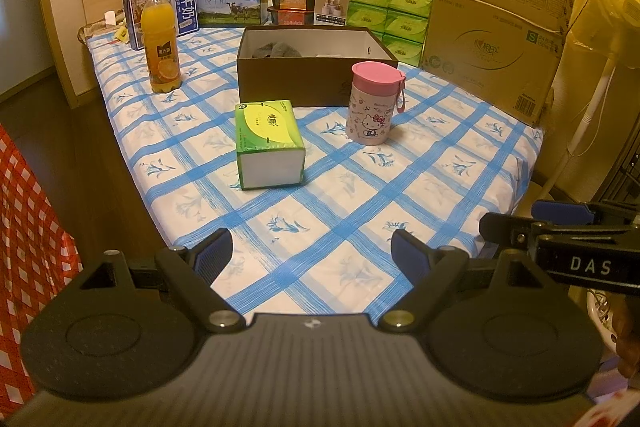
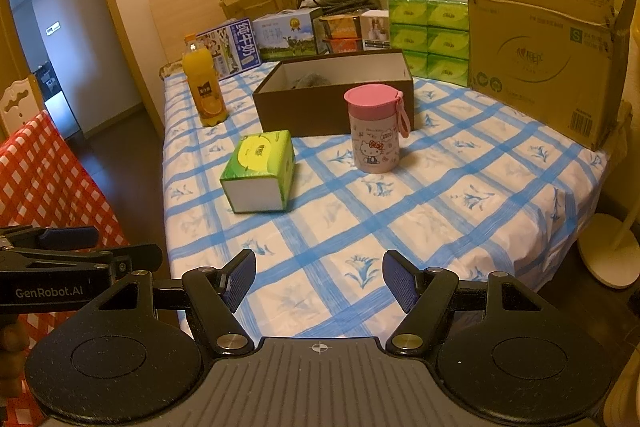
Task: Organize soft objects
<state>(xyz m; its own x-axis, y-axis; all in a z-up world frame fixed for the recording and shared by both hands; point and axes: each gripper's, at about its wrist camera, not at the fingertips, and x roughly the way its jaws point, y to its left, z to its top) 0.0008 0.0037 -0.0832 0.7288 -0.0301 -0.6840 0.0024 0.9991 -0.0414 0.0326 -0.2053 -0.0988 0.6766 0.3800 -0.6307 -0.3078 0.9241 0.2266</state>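
A green tissue pack (image 1: 269,143) lies on the blue-checked table (image 1: 360,227), also in the right wrist view (image 2: 258,169). Behind it stands an open brown box (image 1: 312,67) (image 2: 336,91) with a grey soft item (image 1: 278,49) (image 2: 312,79) inside. My left gripper (image 1: 312,255) is open and empty above the table's near edge. My right gripper (image 2: 319,277) is open and empty, also at the near edge. Each gripper shows at the side of the other's view: the right one (image 1: 560,239), the left one (image 2: 80,259).
A pink Hello Kitty cup (image 1: 374,103) (image 2: 374,129) stands right of the tissue pack. An orange juice bottle (image 1: 160,41) (image 2: 204,87) stands at the left. Milk cartons, green tissue stacks (image 1: 388,15) and a large cardboard carton (image 1: 500,35) line the back. A red-checked cloth (image 2: 48,171) is left.
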